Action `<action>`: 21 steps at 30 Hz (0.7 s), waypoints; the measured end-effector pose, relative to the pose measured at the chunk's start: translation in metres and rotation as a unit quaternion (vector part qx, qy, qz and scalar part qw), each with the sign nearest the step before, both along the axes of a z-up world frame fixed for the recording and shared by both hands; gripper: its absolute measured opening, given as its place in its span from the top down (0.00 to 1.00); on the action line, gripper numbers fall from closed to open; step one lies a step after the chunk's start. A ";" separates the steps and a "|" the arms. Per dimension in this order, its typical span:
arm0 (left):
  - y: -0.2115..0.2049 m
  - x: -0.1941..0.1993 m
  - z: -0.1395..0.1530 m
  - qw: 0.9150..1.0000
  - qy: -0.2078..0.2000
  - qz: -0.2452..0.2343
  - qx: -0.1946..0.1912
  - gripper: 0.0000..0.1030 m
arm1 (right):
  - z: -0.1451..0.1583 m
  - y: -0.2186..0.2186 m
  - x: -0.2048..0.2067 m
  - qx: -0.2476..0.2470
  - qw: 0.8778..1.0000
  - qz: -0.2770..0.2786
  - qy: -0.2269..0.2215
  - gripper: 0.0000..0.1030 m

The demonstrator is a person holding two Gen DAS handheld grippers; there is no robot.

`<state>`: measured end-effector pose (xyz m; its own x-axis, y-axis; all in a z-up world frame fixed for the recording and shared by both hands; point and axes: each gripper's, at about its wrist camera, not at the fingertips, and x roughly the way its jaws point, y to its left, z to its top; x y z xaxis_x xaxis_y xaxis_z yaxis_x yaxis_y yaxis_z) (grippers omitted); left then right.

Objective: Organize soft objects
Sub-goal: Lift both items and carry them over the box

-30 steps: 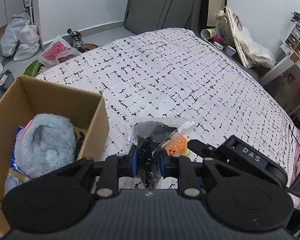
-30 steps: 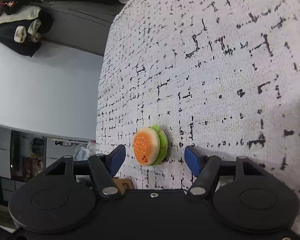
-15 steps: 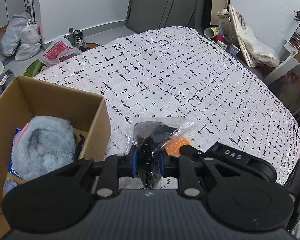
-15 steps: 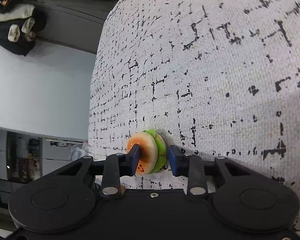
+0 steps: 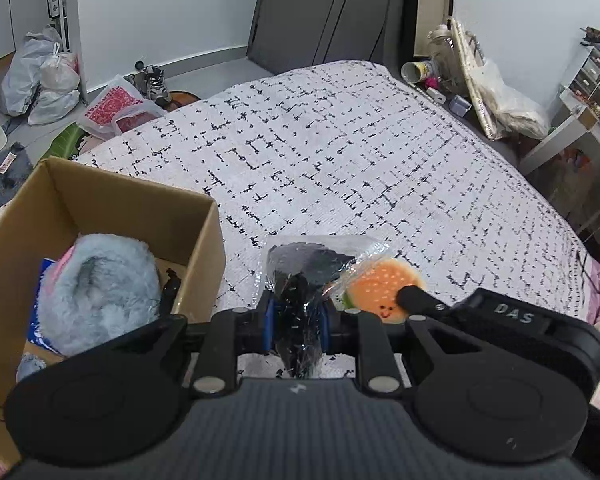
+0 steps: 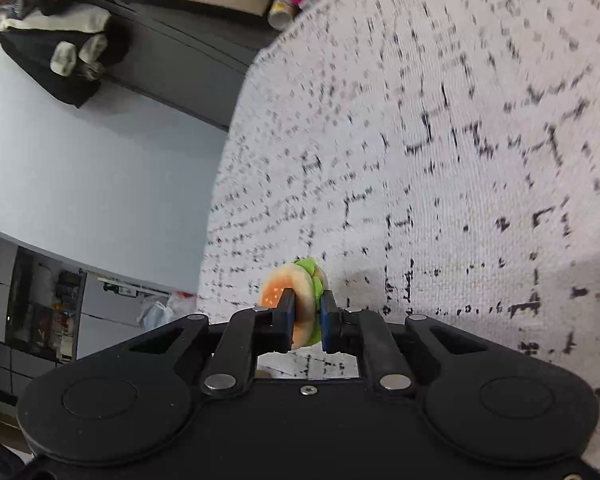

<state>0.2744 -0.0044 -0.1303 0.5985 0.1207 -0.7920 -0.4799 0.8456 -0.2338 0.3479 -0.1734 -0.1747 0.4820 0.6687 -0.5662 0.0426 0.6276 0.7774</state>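
Observation:
My left gripper (image 5: 296, 312) is shut on a clear plastic bag with a black soft item (image 5: 304, 264) inside, held just right of an open cardboard box (image 5: 204, 240). In the box lies a grey fluffy plush (image 5: 100, 292). In the right wrist view a small burger plush (image 6: 278, 288), orange bun with green lettuce, is squeezed between the blue pads of my right gripper (image 6: 306, 312). The jaws are closing on it, and it hangs a little above the bedspread (image 6: 460, 160). In the left wrist view the same burger plush (image 5: 380, 284) shows beside the bag.
The bed with its black-and-white patterned cover (image 5: 340, 160) stretches ahead. White plastic bags (image 5: 40, 76) and a red-printed bag (image 5: 116, 112) lie on the floor at left. Clutter (image 5: 480, 92) and a white desk (image 5: 572, 132) stand along the bed's right side.
My right gripper's jaws closed from wide apart onto the burger plush and lifted it off the bedspread. My left gripper kept still with the bag.

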 end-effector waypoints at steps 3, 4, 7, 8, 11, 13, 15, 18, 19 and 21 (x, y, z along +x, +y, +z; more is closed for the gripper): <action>-0.001 -0.007 0.008 1.000 -0.007 -0.004 -0.005 0.80 | 0.014 -0.005 -0.007 -0.007 1.000 0.000 -0.016 0.88; -0.002 -0.010 0.011 1.000 -0.011 -0.005 -0.007 0.80 | 0.018 -0.005 -0.010 -0.009 1.000 0.000 -0.020 0.88; -0.002 -0.019 0.019 1.000 -0.020 -0.005 -0.011 0.80 | 0.028 -0.009 -0.020 -0.015 0.999 0.001 -0.033 0.88; -0.001 -0.022 0.022 1.000 -0.023 -0.005 -0.012 0.80 | 0.031 -0.010 -0.024 -0.017 0.999 0.001 -0.036 0.88; 0.001 -0.030 0.030 0.999 -0.029 -0.007 -0.015 0.80 | 0.039 -0.011 -0.034 -0.023 0.999 0.005 -0.046 0.88; 0.003 -0.035 0.034 0.999 -0.031 -0.008 -0.017 0.80 | 0.045 -0.012 -0.042 -0.027 0.998 0.007 -0.051 0.88; 0.005 -0.042 0.038 0.999 -0.034 -0.007 -0.022 0.80 | 0.051 -0.013 -0.051 -0.035 0.998 0.011 -0.058 0.88; 0.006 -0.051 0.044 0.999 -0.039 -0.011 -0.023 0.80 | 0.059 -0.017 -0.061 -0.042 0.997 0.010 -0.064 0.88; 0.007 -0.055 0.047 0.999 -0.041 -0.012 -0.024 0.80 | 0.063 -0.018 -0.064 -0.043 0.997 0.009 -0.069 0.88; 0.009 -0.061 0.051 0.998 -0.046 -0.015 -0.026 0.80 | 0.070 -0.022 -0.071 -0.046 0.996 0.009 -0.078 0.88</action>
